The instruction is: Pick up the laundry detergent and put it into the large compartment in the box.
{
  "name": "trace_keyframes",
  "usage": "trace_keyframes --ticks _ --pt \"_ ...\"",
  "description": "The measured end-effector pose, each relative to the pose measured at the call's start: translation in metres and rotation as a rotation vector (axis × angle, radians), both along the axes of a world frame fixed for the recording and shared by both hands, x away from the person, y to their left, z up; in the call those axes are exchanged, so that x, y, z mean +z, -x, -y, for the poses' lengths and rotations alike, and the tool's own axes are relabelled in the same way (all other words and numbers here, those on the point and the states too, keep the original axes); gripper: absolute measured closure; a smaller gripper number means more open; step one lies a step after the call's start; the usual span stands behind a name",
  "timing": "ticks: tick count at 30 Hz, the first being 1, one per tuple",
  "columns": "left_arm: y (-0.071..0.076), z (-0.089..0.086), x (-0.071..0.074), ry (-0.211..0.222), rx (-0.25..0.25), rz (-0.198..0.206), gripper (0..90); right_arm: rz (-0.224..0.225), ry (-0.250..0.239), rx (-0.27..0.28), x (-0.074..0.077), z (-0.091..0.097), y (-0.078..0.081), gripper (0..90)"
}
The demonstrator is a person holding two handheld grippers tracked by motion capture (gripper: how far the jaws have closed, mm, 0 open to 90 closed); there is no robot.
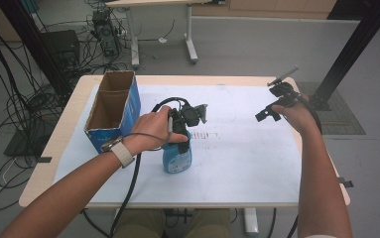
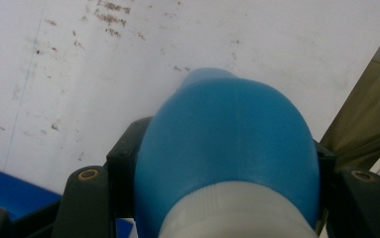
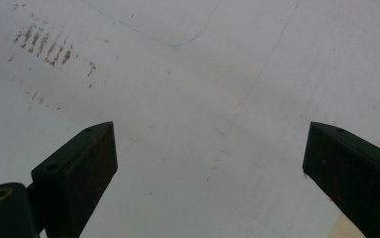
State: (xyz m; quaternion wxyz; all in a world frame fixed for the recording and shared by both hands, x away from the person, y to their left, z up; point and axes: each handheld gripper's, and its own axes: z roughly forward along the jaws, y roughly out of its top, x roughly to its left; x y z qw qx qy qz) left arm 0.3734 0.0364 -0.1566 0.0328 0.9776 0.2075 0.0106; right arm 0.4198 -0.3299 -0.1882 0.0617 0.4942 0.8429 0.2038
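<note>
Bottle point(image 1: 177, 157) mid-sheet in left tongs point(image 1: 180, 130), box point(image 1: 114, 110) beside

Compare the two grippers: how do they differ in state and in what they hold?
The left gripper is shut on the blue bottle, near its white cap; the right gripper stands wide open and holds nothing. The left gripper is at the table's middle; the right gripper hovers near the right edge of the white sheet. Both have black jaws.
</note>
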Motion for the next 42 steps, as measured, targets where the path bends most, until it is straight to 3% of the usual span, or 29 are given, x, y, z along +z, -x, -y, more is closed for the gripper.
trace_keyframes --ticks 42 --pt "0.005 -0.0045 0.0036 0.016 0.018 0.005 37.9 0.009 -0.004 -0.003 0.0024 0.0014 0.0041 6.7"
